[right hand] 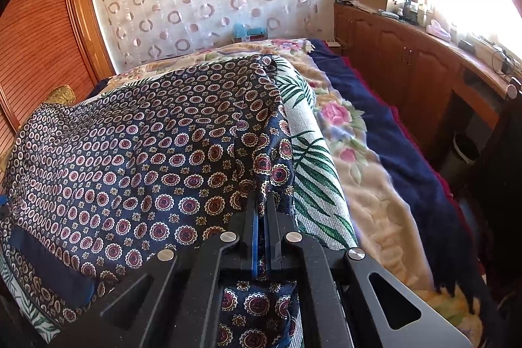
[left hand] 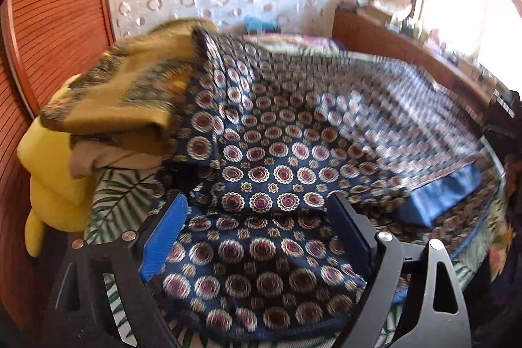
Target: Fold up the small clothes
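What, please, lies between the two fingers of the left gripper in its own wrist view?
Navy patterned cloth spans the gap between the left gripper's open fingers; neither pad presses on it, as the left wrist view shows.

Navy patterned cloth [right hand: 137, 158], printed with rows of red-and-white medallions and edged by a plain blue band, lies spread and rumpled. A raised fold of its edge is pinched between the closed fingers of the right claw [right hand: 261, 211]. Another part of the cloth [left hand: 261, 185] lies flat between and ahead of the wide-spread fingers of the left claw [left hand: 257, 237], unpinched.
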